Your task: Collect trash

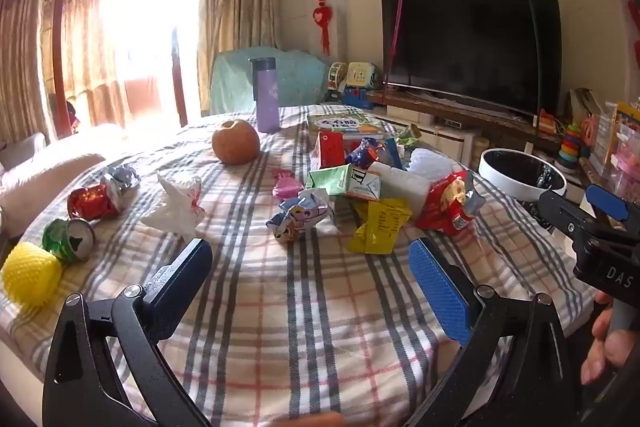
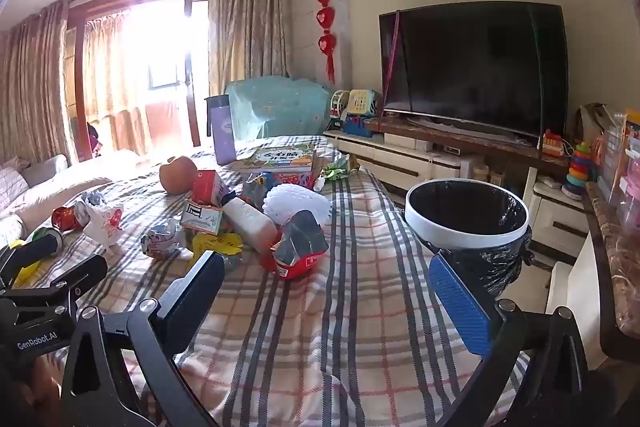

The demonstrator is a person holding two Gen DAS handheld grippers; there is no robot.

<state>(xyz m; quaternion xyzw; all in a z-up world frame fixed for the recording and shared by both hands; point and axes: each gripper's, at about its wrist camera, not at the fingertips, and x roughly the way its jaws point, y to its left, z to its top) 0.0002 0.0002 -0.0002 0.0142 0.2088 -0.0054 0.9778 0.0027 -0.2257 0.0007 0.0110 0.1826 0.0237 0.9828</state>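
Trash lies scattered on a plaid-covered table (image 1: 312,307): a yellow wrapper (image 1: 380,227), a red snack bag (image 1: 446,205) (image 2: 298,251), a green carton (image 1: 346,181), a crumpled wrapper (image 1: 300,217), a white plastic bag (image 1: 178,205), a red can (image 1: 94,201), a green can (image 1: 70,239) and a yellow foam net (image 1: 30,279). A white-rimmed bin with a black liner (image 2: 466,217) stands off the table's right edge. My left gripper (image 1: 310,261) is open and empty above the near cloth. My right gripper (image 2: 326,277) is open and empty, near the red snack bag.
A purple bottle (image 1: 266,95), an orange fruit (image 1: 236,141) and a picture book (image 2: 278,157) sit at the far end. A TV (image 2: 474,67) on a low cabinet with toys is at the right. A sofa (image 1: 44,183) lies to the left.
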